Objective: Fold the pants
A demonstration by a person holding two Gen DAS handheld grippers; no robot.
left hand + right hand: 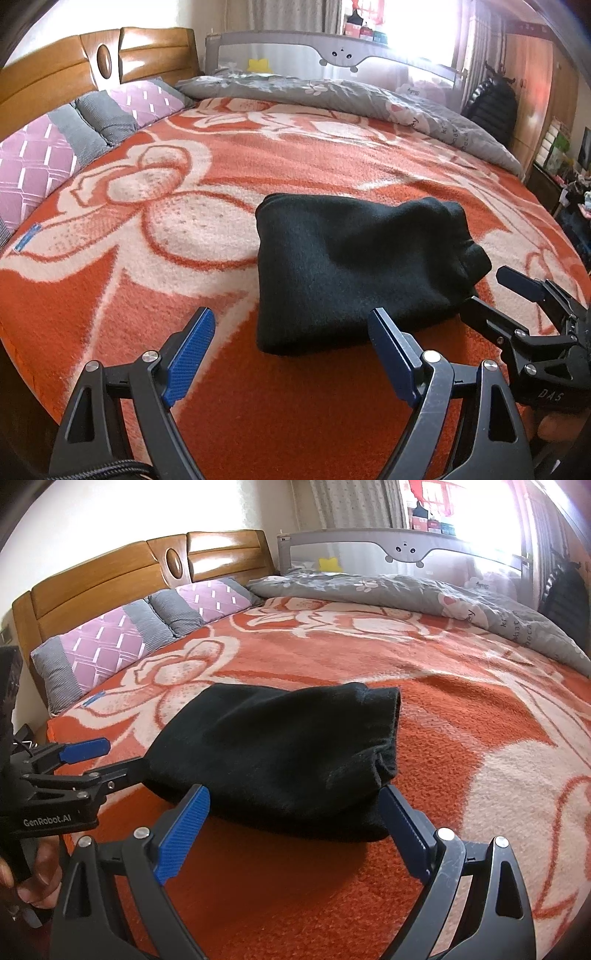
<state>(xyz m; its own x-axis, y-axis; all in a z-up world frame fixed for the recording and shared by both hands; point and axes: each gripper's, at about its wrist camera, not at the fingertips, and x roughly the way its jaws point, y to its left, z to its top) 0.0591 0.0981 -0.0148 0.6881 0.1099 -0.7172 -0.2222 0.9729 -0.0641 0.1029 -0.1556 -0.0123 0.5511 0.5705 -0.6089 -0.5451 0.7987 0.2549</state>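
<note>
- The black pants [354, 273] lie folded into a compact bundle on the orange and cream flowered blanket [147, 229], towards the near side of the bed.
- Bare blanket stretches wide on every side of the bundle; the pink and grey pillows [107, 646] line the wooden headboard [122, 576] well apart from it, and a grey duvet [332, 96] is bunched along the far side under a mesh bed rail [332, 48].
- The near edge of the bed curves just below the grippers in the left wrist view.
- Readable writing: "GenRobot.AI" on the body of the left gripper in the right wrist view, and "DAS" on the right gripper's body in the left wrist view. Print on the duvet is too small to read.
- The left gripper [291, 354] hovers low at the bundle's near left corner, its blue-padded jaws spread wide and holding nothing.
- The right gripper [295, 834] is likewise spread wide and empty, its two fingers straddling the near edge of the bundle; whether the right finger [402, 827] touches the cloth cannot be told.
- A hand [33, 871] grips the left tool's handle; fingertips show under the right tool.
</note>
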